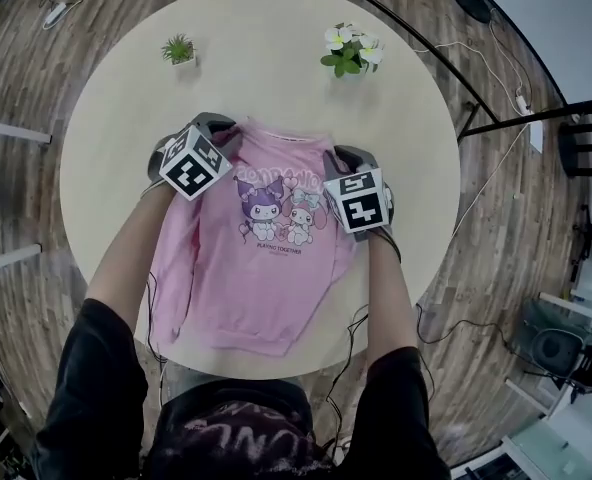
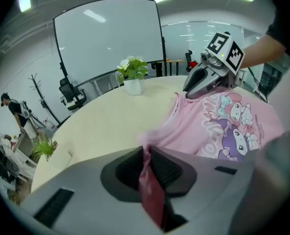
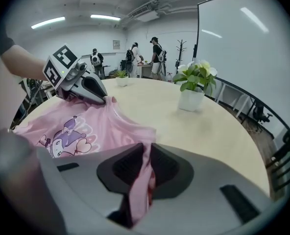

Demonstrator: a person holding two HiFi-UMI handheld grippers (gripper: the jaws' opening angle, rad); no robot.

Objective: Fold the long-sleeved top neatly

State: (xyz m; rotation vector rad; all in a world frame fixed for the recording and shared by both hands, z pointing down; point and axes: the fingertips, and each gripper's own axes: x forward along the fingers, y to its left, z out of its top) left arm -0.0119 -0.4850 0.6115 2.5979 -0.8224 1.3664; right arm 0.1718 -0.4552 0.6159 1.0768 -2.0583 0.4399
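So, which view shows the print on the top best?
Head view: the whole print on the top faces the camera. The left gripper view shows it slanted; the right gripper view only one figure.

Round beige table on wood-plank floor, whiteboard beyond.

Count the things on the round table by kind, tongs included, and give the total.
long-sleeved top: 1
potted plants: 2 (green plant, white-flowered plant)
tongs: 2 (left tongs, right tongs, each shut on the top's fabric)
Total: 5
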